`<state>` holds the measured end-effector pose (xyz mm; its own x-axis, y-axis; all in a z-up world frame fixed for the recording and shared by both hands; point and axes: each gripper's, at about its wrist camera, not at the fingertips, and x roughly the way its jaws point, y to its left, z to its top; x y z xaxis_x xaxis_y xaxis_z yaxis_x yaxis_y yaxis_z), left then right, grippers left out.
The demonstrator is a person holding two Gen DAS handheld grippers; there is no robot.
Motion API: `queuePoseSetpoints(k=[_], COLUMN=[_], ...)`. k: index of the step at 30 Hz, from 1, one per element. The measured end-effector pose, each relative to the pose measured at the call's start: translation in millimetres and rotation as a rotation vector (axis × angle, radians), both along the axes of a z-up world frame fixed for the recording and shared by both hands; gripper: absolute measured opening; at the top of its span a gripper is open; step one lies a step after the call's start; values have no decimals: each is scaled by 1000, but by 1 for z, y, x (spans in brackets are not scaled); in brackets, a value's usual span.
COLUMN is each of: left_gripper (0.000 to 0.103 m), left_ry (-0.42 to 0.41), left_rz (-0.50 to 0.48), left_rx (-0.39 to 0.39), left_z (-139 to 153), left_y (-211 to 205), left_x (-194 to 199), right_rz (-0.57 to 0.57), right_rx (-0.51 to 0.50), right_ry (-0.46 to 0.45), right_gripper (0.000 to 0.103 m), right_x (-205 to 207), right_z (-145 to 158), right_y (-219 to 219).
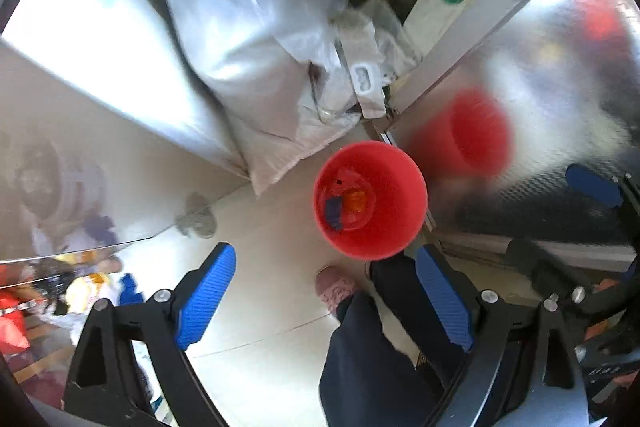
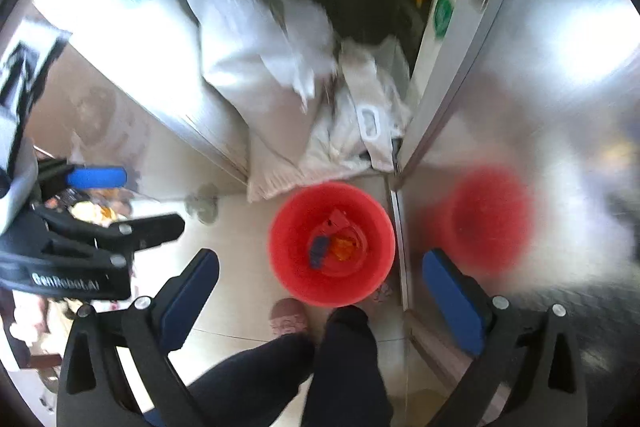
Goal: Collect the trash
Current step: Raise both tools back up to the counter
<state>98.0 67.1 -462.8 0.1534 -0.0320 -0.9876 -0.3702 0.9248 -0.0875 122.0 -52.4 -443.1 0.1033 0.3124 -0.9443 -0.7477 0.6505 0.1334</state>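
Overhead, bucket (image 2: 288, 259) beside steel panel (image 2: 520, 107)

A red bucket (image 1: 370, 201) of smooth, matt-looking plastic is seen on a floor (image 1: 276, 307) of pale, glossy tile. Brushed metal panels (image 2: 540, 67), shiny enough to mirror the bucket, are seen beside it. White sacks (image 1: 240, 39) of woven, slightly glossy plastic are slumped behind. Ribbed blue pads (image 1: 206, 301) are carried on matt black claw arms.

Scraps (image 2: 334, 247) in the red bucket (image 2: 288, 267) blur beyond telling
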Motion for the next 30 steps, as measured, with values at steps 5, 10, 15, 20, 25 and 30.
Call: queuePoseSetpoints(k=[5,10,15,20,25,30], left_gripper=[91,91,91,91,91,91], left_ry=[-33,-129,-227,-304,-325,-315], left_rz=[-12,-42,-90,-152,-232,-306], left_rx=[57,84,151,140,117,110], left_z=[86,169,241,281,297,292], left_y=[-5,0,-1,-17,-44,-75], left_x=[-6,0,23,61,112,154], right_rz=[-11,-65,-119,-181,-303,-402], right_rx=[34,110,193,192,128,88], right_ry=[-50,-59,-126,-236,-286,-289], right_gripper=[102,102,102,102,102,102], right_x=[-3,1,15,32,58,89], right_z=[81,158,224,267,276,274], right_y=[3,5,-2,-23,-56,-82])
